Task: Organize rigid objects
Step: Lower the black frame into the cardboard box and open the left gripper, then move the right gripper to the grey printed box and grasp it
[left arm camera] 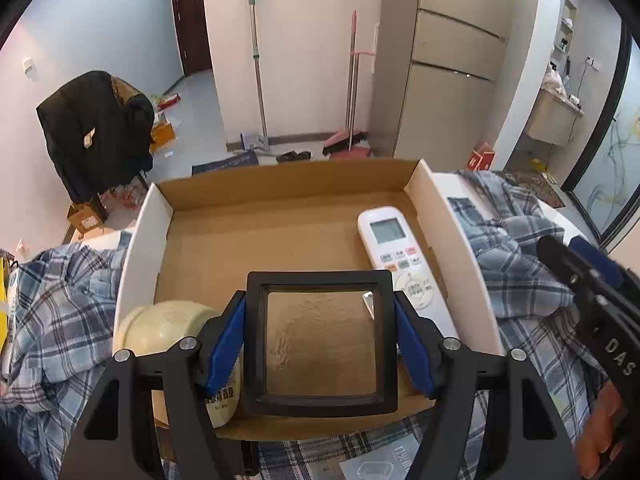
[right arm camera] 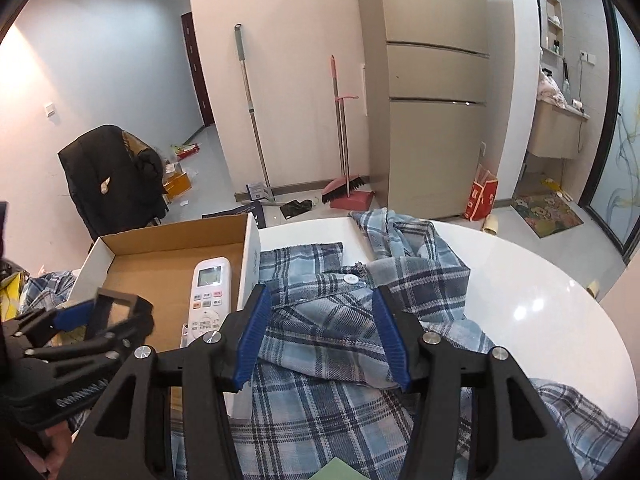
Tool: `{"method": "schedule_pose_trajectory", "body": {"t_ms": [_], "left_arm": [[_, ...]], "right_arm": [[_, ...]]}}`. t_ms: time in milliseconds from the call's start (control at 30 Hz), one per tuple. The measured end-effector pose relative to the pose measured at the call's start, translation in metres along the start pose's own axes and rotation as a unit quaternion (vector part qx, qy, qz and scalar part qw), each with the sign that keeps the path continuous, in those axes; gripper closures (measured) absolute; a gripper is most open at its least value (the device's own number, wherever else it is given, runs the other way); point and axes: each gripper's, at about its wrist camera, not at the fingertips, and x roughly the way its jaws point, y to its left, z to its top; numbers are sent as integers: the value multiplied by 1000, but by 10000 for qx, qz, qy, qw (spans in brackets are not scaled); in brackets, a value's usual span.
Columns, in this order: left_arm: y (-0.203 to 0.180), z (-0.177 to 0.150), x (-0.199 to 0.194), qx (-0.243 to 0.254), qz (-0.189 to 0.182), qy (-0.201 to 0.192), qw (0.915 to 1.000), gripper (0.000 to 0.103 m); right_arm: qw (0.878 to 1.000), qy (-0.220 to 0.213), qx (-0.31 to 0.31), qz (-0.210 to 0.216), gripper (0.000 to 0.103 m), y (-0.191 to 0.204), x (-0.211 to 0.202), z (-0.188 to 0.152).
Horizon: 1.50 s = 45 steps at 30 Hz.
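While "DAS" reads on the empty, wide-open right gripper (left arm camera: 592,280), left gripper (left arm camera: 320,344) jaws clamp a black-framed magnifier (left arm camera: 320,340) over the box (left arm camera: 280,216).

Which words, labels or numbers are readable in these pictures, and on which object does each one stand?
"DAS": white letters on the right gripper, cut off by the frame.
Remote control: button labels and screen too small to read.
Pale round container: dark label characters, blurred and partly hidden.
Red bag: print too small.
Printed sheet: blurred.
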Motion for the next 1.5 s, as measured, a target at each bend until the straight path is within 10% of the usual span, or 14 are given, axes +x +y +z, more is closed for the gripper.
{"method": "schedule_pose_trajectory", "body": {"t_ms": [800, 1167, 1500], "left_arm": [[-14, -10, 4, 525, 322, -313, 9976, 31], [8, -23, -107, 544, 581, -2286, 9703, 17], [50, -65, -187, 89, 793, -2880, 9543, 0]], "right_arm": [[9998, -101, -172, -71, 52, 3, -6, 1], [9982, -475, -328, 148, 51, 13, -67, 2], [9926, -678, -841, 555, 47, 40, -124, -18]]}}
